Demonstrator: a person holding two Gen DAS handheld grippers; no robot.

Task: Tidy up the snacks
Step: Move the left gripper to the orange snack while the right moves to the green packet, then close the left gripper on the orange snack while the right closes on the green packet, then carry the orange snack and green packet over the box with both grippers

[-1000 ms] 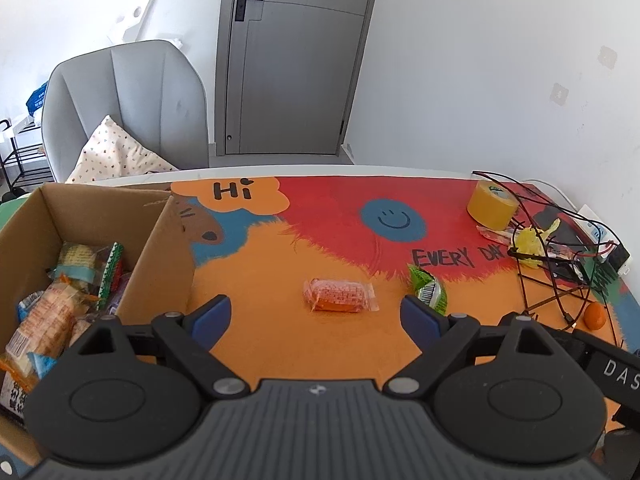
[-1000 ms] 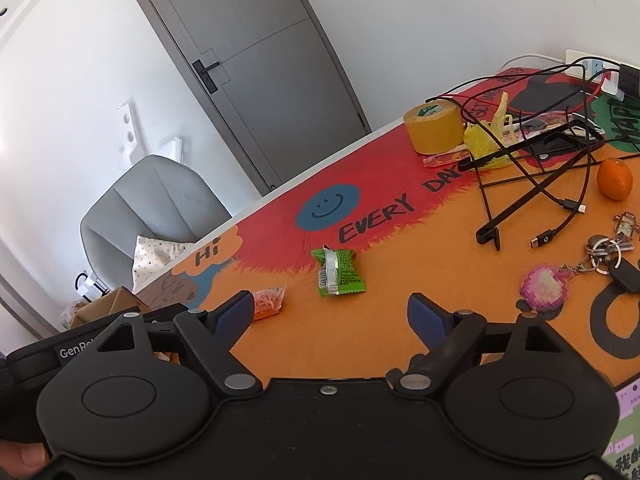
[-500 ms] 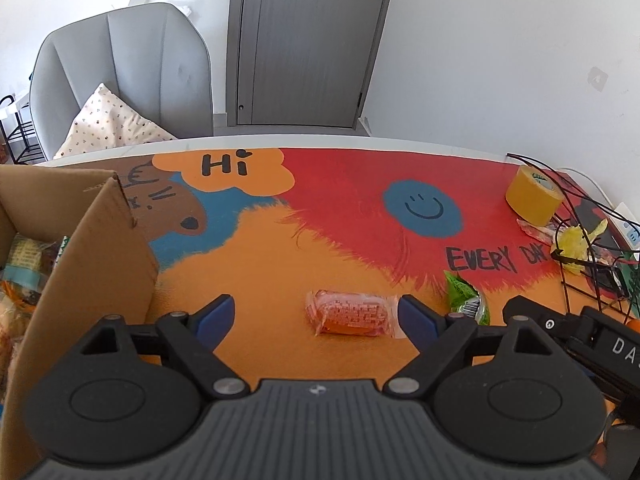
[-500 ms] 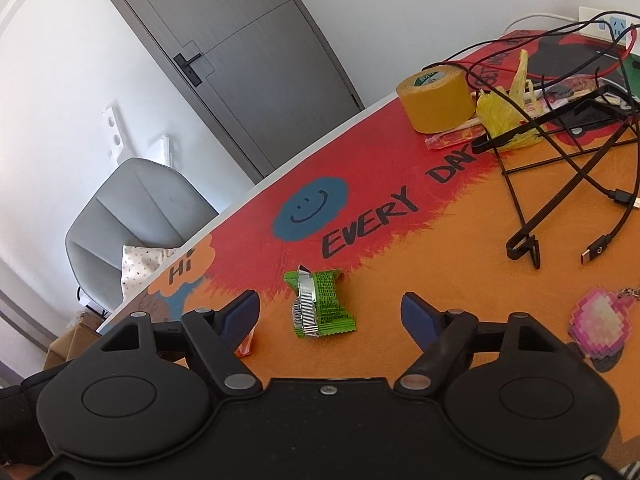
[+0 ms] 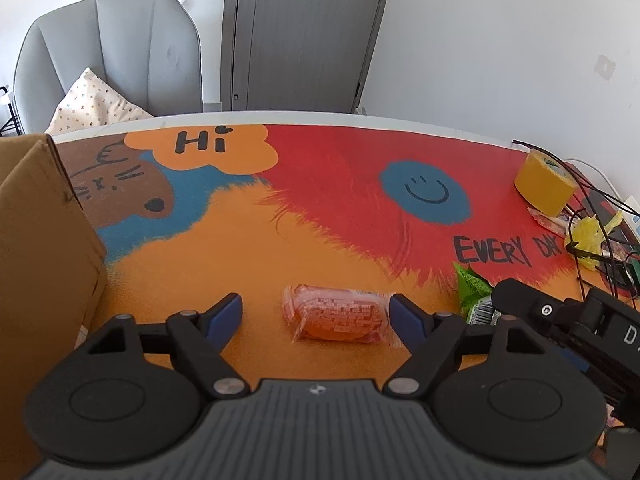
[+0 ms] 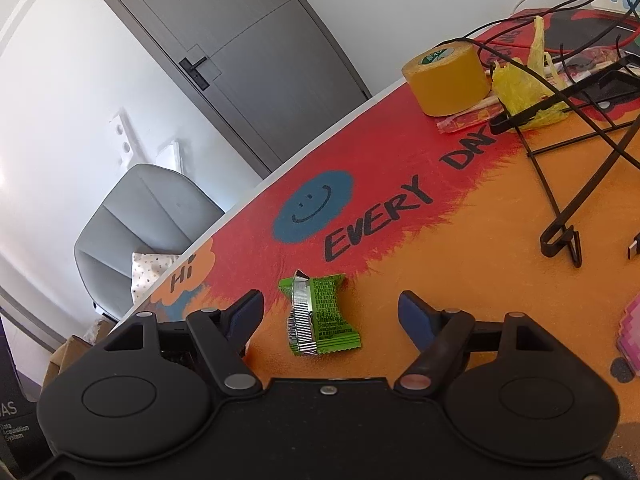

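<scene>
An orange snack packet (image 5: pixel 338 314), clear-wrapped with white print, is framed by the left gripper (image 5: pixel 316 314), whose spread jaws have just been closing. A crinkled green snack packet (image 6: pixel 320 314) with a silver seam is flanked, untouched, by the spread right gripper (image 6: pixel 331 312).

The cardboard box (image 5: pixel 44 280) is cut off at the left edge, its contents unseen. The green packet (image 5: pixel 474 292) is partly hidden behind the right gripper (image 6: pixel 331 312).
</scene>
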